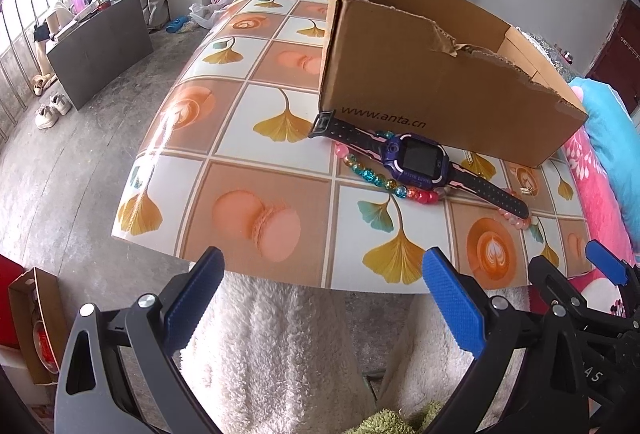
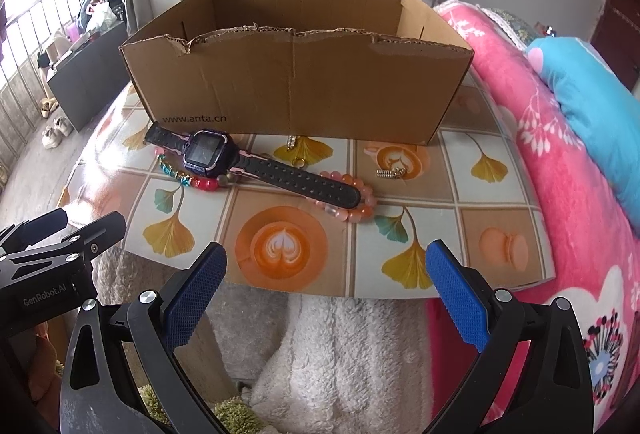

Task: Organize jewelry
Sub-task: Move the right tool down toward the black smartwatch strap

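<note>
Lifting the watch (image 2: 208,155) risks dragging the two bead bracelets (image 2: 188,179) tangled under its strap off the bench (image 2: 496,230), near the box (image 2: 296,89), while both claws (image 1: 320,298) (image 2: 324,294) hover wide open and empty.

My bench (image 2: 500,189), w/ glossy ginkgo-leaf & latte tile print, carries an open brown cardboard box (image 2: 296,89) at the back. In front: purple-black smartwatch (image 2: 208,153) lying over a multicolour bead bracelet (image 2: 188,179) & a peach bead bracelet (image 2: 356,207); two small metal charms (image 2: 390,173) nearby.
</note>
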The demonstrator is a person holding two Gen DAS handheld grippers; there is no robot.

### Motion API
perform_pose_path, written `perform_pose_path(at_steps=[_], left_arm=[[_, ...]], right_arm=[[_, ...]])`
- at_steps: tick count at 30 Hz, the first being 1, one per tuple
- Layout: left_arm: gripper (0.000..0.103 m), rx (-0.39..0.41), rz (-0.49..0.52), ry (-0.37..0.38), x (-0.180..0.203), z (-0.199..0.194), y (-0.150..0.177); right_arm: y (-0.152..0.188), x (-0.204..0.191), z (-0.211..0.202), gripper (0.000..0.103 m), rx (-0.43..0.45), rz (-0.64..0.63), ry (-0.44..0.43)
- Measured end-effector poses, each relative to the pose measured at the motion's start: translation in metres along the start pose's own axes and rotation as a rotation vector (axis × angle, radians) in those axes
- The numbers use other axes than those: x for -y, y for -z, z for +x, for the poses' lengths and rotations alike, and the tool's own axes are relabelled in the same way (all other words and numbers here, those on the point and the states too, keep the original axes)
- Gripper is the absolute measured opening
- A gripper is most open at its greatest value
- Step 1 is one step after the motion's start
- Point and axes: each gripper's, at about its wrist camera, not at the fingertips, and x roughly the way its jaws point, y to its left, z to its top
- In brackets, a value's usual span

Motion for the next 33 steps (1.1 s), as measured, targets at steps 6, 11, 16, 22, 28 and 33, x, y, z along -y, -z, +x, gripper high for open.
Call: perform_pose_path(at_steps=[6,11,16,22,28,33], left_arm=[[0.097,-0.014,-0.014,0.017,-0.007,0.007,-0.009],[0.097,-0.006,-0.017,0.024,-0.012,0.01,-0.023],[0.097,0.011,-0.008,0.026,-0.016,0.011,-0.044],[0.097,0.022,0.019,0.002,-0.012,0.014,-0.075],[0.097,0.002,0.027,-0.009,-0.003,0.026,-0.093],[0.097,-0.01,0.035,-0.024,0.004,0.037,-0.103]], right_arm=[[-0.01,-0.002,0.004,0.096,-0.015,0.004,0.015],[-0.023,-0.003,0.003,0.096,-0.008,0.013,0.009],[-0.046,-0.001,0.004,0.096,0.003,0.048,-0.027],[-0.073,0.001,0.014,0.096,-0.004,0.094,-0.073],[-0.088,0.004,0.026,0.096,-0.024,0.105,-0.098],[-0.1,0.007,0.04,0.096,-0.042,0.111,-0.13]])
